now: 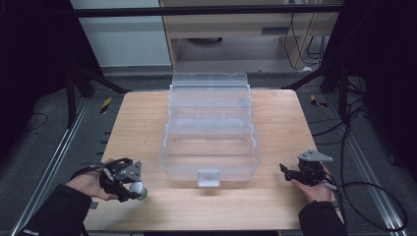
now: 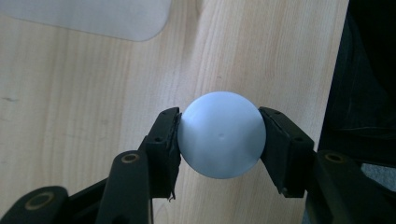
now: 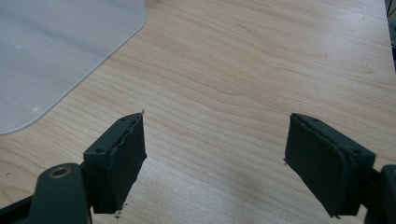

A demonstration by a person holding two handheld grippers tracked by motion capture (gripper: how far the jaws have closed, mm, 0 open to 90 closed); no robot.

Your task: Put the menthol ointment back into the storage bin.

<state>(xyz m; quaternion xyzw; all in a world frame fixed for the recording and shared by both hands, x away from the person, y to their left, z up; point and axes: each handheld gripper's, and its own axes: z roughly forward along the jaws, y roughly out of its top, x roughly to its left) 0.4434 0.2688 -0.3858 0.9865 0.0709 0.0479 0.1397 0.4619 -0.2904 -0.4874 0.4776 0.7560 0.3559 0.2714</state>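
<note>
My left gripper (image 2: 220,135) is shut on a pale blue-white ball (image 2: 222,135), its two black pads pressing the ball's sides just above the wooden table. In the high view the ball (image 1: 137,188) and left gripper (image 1: 134,189) are at the table's front left, held by a dark-sleeved hand. A clear plastic box (image 1: 209,130) with its lid open stands in the middle of the table. My right gripper (image 1: 283,170) rests at the front right, to the right of the box. Its pads (image 3: 123,154) stand wide apart over bare wood, with nothing between them.
The wooden table (image 1: 142,118) ends close to the ball on the near side. A rounded corner of the clear box (image 3: 56,56) shows at upper left in the right gripper view. Cables (image 1: 369,196) trail off the table's right side onto the dark floor.
</note>
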